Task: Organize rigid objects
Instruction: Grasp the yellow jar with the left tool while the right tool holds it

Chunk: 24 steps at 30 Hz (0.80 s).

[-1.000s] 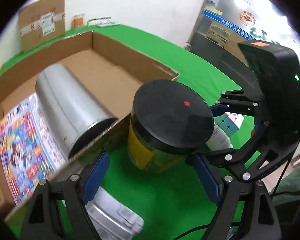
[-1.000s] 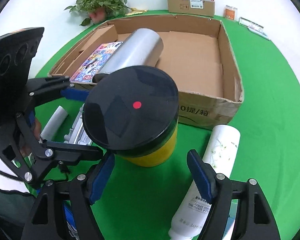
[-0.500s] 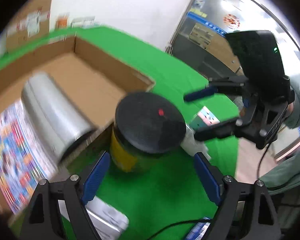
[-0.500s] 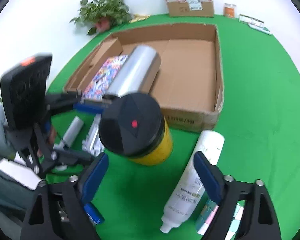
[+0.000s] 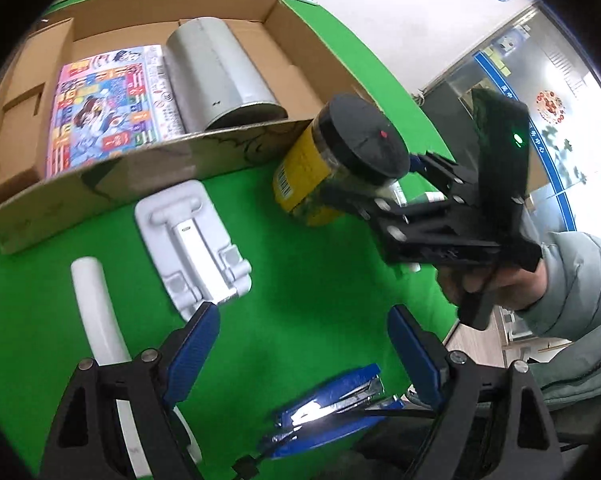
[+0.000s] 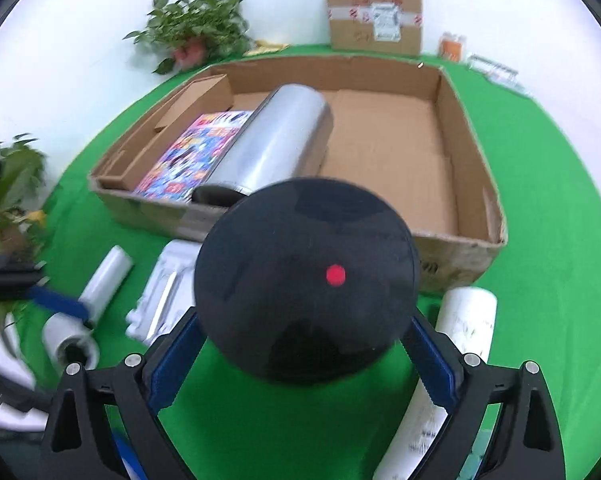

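Observation:
A yellow jar with a black lid (image 6: 304,280) sits between the fingers of my right gripper (image 6: 302,350), which is shut on it, tilted, in front of the cardboard box (image 6: 452,248). It also shows in the left wrist view (image 5: 332,168), held by the right gripper (image 5: 384,192). My left gripper (image 5: 304,356) is open and empty above the green cloth. The box (image 5: 132,172) holds a silver can (image 5: 216,76) and a colourful book (image 5: 100,104).
On the cloth lie a white holder (image 5: 192,240), a white tube (image 5: 96,308), a blue stapler (image 5: 332,412) and a white bottle (image 6: 456,352). A sealed carton (image 6: 376,12) and potted plants (image 6: 192,32) stand at the back.
My right gripper has closed on the jar and tilted it up. My left gripper has pulled back and away from the jar, now over the stapler and holder.

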### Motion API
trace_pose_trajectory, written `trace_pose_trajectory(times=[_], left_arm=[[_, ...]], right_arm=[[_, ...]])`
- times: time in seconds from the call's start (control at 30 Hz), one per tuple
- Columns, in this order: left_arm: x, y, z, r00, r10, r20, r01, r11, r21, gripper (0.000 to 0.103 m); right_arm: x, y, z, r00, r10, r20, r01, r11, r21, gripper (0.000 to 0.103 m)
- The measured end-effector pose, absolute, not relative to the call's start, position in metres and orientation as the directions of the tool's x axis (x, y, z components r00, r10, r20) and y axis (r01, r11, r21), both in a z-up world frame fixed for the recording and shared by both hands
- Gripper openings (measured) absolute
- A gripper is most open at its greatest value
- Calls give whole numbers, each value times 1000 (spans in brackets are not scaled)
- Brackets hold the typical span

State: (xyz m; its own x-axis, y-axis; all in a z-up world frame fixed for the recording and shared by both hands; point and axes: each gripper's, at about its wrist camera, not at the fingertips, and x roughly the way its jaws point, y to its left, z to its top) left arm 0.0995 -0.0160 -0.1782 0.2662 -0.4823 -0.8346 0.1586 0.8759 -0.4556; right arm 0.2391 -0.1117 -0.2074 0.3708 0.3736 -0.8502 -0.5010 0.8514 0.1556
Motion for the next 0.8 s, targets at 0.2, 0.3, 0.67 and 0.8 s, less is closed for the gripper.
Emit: trace_pose_trajectory(times=[0.2, 0.3, 0.67, 0.8], left_arm=[[97, -19, -175, 283, -471, -835, 160, 882, -443, 86], [101, -23, -174, 296, -470, -831, 163, 882, -441, 86], [120, -44, -170, 275, -492, -826, 240, 867, -436, 86], [125, -50, -174, 266, -497, -826, 268, 861, -431, 86]], right_arm=[[257, -101, -212, 430, 345, -835, -436, 889, 142, 86], [261, -104, -208, 356, 367, -859, -455, 871, 184, 85], [282, -111, -234, -258, 258, -931, -296, 896, 330, 85], [311, -93, -243, -188, 211, -959, -327, 907, 264, 84]])
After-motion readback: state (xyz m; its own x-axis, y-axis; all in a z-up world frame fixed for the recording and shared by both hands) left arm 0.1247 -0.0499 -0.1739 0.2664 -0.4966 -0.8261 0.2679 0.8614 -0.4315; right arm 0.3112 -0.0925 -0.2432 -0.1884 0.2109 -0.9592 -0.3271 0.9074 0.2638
